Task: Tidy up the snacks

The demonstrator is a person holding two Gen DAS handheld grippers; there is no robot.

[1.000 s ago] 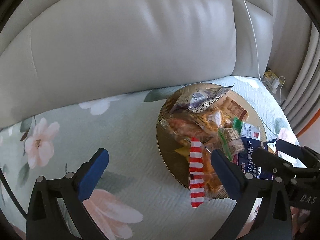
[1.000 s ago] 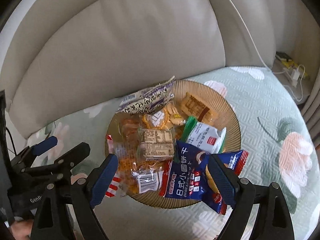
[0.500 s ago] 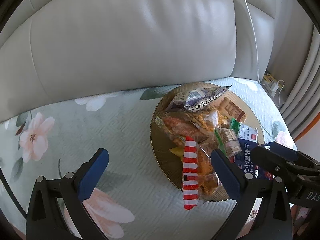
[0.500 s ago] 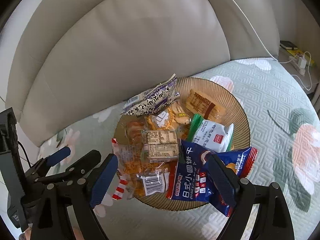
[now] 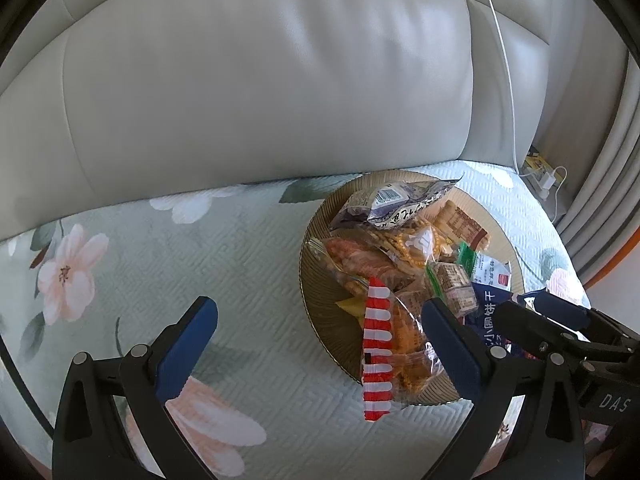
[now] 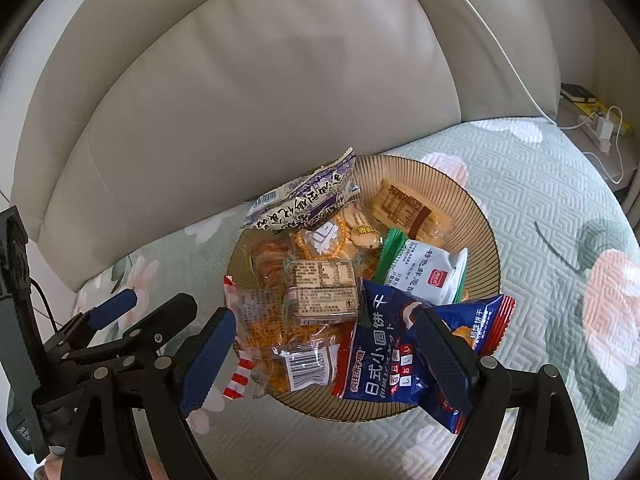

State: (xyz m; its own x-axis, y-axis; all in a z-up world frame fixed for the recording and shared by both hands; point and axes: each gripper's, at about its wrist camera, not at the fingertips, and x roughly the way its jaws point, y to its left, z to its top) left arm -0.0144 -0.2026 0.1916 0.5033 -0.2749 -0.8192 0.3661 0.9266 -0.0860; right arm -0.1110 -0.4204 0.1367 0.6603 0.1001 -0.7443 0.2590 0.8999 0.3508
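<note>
A ribbed amber glass plate (image 6: 486,220) sits on the sofa seat, piled with several snack packets; it also shows in the left wrist view (image 5: 320,320). A dark blue biscuit bag (image 6: 380,356) lies at its near edge, with a white and green packet (image 6: 432,276), a purple and white packet (image 6: 308,200) and a clear packet with a red-striped end (image 5: 376,360). My right gripper (image 6: 324,360) is open and empty, above the plate's near edge. My left gripper (image 5: 320,344) is open and empty, beside the plate's left rim.
The seat has a pale green quilted cover with pink flowers (image 5: 68,276). A grey leather backrest (image 5: 260,80) rises behind the plate. A white cable and charger (image 6: 600,128) lie at the far right, next to curtains (image 5: 600,208).
Both grippers have pulled back and up a little from the plate, so it sits slightly farther off. The packets have not moved and both jaws stay open.
</note>
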